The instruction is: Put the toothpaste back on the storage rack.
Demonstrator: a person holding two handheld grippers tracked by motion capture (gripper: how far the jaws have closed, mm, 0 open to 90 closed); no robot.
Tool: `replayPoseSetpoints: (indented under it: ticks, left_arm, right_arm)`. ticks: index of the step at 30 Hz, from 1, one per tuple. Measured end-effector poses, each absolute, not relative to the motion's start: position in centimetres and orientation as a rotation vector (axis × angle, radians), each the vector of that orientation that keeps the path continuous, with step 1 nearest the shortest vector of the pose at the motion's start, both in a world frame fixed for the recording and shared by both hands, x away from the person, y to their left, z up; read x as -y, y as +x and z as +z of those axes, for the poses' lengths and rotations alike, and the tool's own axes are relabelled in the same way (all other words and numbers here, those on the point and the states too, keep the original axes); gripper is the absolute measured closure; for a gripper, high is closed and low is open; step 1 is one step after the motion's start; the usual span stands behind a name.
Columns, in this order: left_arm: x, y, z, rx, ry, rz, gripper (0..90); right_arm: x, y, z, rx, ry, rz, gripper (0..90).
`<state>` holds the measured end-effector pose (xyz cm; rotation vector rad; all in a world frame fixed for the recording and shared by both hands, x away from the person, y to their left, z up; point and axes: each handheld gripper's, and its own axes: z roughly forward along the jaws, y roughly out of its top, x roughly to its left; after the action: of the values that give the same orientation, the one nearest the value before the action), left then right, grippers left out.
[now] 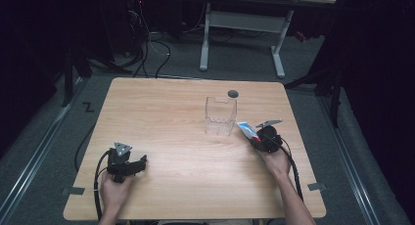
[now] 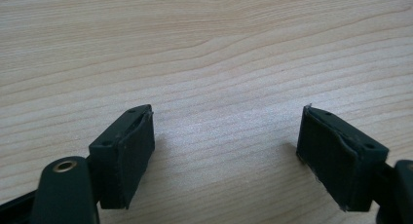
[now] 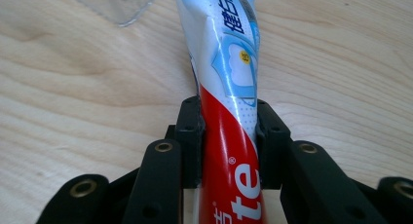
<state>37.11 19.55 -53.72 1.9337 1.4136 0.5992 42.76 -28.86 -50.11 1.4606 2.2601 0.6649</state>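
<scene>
A red, white and blue toothpaste tube [image 3: 226, 112] is clamped between the pads of my right gripper [image 3: 229, 136], which is shut on it. In the high view that gripper [image 1: 259, 137] sits at the table's right side, the tube [image 1: 247, 129] sticking out toward a clear plastic box [image 1: 220, 116] just to its left. A corner of the box [image 3: 117, 5] shows at the top of the right gripper view. My left gripper [image 1: 139, 162] rests near the front left of the table, its jaws open wide with bare wood between the pads [image 2: 126, 156].
The light wooden table [image 1: 171, 117] has a dark round grommet [image 1: 233, 93] near its far edge. A white-legged desk [image 1: 244, 34] and loose cables stand on the floor behind the table. Black cables trail from both grippers over the front edge.
</scene>
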Motion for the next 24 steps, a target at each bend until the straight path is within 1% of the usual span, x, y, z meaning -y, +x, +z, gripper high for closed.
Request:
replayPoseSetpoints:
  ticks: [13,24]
  left_arm:
    - [-19.5,37.1,-53.7,-1.413,1.934,0.599,21.8]
    - [-19.5,37.1,-53.7,-1.413,1.933,0.599,21.8]
  right_arm:
    - [28.1,41.3,-48.9,-2.281,1.419,0.776,69.9]
    - [28.0,40.5,-48.1,-2.274,1.399,0.787,69.9]
